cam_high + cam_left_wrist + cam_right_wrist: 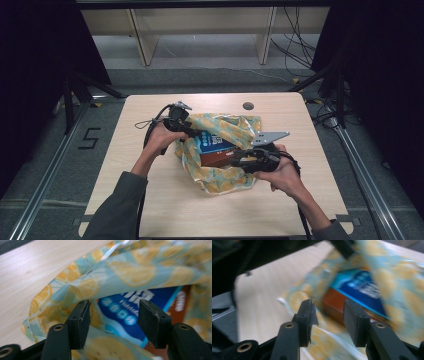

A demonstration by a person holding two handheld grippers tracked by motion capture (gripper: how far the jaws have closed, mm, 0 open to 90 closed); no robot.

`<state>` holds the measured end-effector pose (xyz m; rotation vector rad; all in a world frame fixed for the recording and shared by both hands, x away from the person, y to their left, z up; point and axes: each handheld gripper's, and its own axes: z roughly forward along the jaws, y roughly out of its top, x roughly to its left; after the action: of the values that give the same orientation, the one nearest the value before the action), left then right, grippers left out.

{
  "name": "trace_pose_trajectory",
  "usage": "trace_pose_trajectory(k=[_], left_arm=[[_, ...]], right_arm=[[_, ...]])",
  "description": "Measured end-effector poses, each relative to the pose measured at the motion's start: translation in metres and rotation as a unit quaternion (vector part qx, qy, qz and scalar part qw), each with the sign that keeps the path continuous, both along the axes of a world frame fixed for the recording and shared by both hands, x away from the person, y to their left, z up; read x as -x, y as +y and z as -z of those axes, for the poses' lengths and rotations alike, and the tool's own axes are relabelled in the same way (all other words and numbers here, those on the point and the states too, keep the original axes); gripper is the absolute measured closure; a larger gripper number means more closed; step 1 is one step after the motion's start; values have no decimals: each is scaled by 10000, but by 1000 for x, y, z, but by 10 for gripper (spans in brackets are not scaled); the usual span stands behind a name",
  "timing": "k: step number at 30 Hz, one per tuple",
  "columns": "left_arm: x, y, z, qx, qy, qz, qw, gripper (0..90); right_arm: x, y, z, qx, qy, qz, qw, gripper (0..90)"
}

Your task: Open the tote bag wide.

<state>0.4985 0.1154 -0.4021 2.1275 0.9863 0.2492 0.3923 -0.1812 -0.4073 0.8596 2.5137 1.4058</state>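
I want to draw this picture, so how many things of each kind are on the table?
Lemon-print bags: 1
Blue boxes: 1
Brown boxes: 1
Grippers: 2, the left gripper and the right gripper
Total: 5

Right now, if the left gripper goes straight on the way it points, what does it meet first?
Probably the blue packet inside the lemon-print bag. The left gripper stands open at the bag's mouth, with the packet straight ahead between its jaws; depth is unclear, so the bag's lower fabric may touch first.
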Motion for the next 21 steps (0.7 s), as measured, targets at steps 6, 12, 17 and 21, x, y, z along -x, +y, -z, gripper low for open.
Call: trace_pose_trajectory(k=[6,12,17,21], left_arm=[[25,1,-4,199,-234,73,9995,375],[49,5,-2,306,-449,89,9985,338],[71,9,0,457,-662,52,9967,287],[90,12,4,530,-724,-7,9960,238]], right_arm=[[-11,-21,7,99,-155,353,9992,559],[-11,-34,11,60,-7,605,9982,497],[-10,-42,18,13,66,745,9972,436],[-7,-50,21,-36,61,881,9961,413]])
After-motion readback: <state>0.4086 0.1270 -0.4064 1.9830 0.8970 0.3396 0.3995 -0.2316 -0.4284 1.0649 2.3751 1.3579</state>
